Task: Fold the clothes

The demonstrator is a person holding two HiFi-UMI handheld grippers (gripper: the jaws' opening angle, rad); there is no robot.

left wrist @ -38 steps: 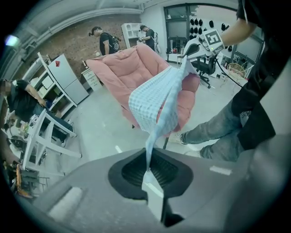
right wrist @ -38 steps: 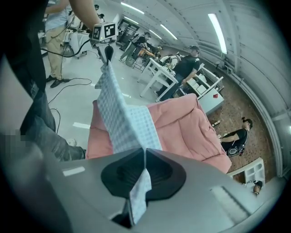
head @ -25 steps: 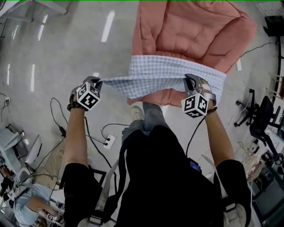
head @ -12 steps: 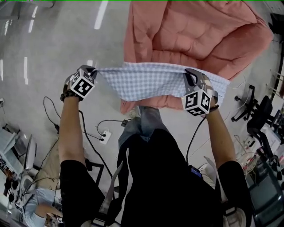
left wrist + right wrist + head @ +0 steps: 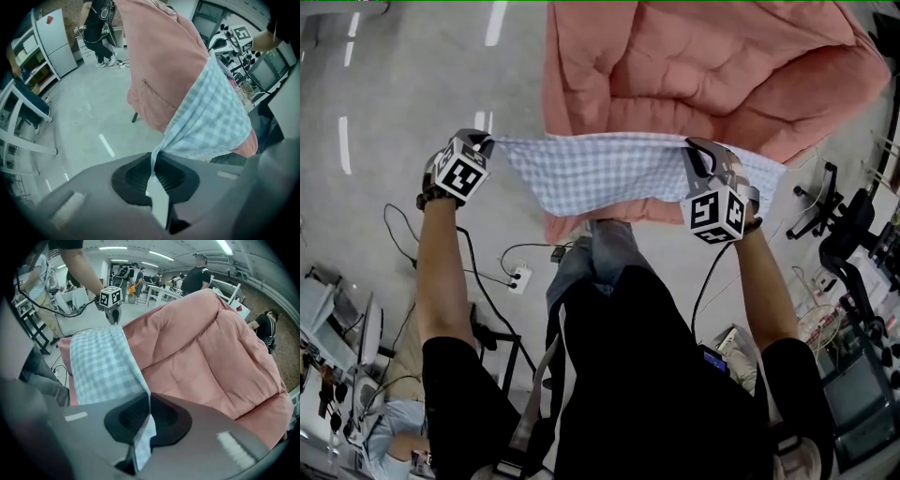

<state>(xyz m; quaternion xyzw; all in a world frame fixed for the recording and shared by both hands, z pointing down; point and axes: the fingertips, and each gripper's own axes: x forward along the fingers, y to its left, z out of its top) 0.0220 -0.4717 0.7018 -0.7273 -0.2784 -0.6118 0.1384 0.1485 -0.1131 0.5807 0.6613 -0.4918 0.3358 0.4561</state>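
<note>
A light blue checked garment (image 5: 609, 173) hangs stretched between both grippers, over the near edge of a pink quilted cover (image 5: 703, 70). My left gripper (image 5: 487, 142) is shut on the garment's left corner, and its cloth (image 5: 206, 117) runs out of the jaws in the left gripper view. My right gripper (image 5: 698, 155) is shut on the right corner; in the right gripper view the checked garment (image 5: 103, 366) leaves the jaws and drapes over the pink cover (image 5: 206, 357). The garment's lower part sags in front of the person's legs.
The pink cover lies over a raised surface ahead. Cables and a power strip (image 5: 517, 278) lie on the grey floor at the left. Office chairs (image 5: 848, 244) and equipment stand at the right. People stand in the background (image 5: 197, 275), and shelving (image 5: 28, 108) is at the left.
Both grippers have moved with the garment, the left one up and leftward in the head view. The cloth between them is now stretched wider and flatter across the cover's near edge.
</note>
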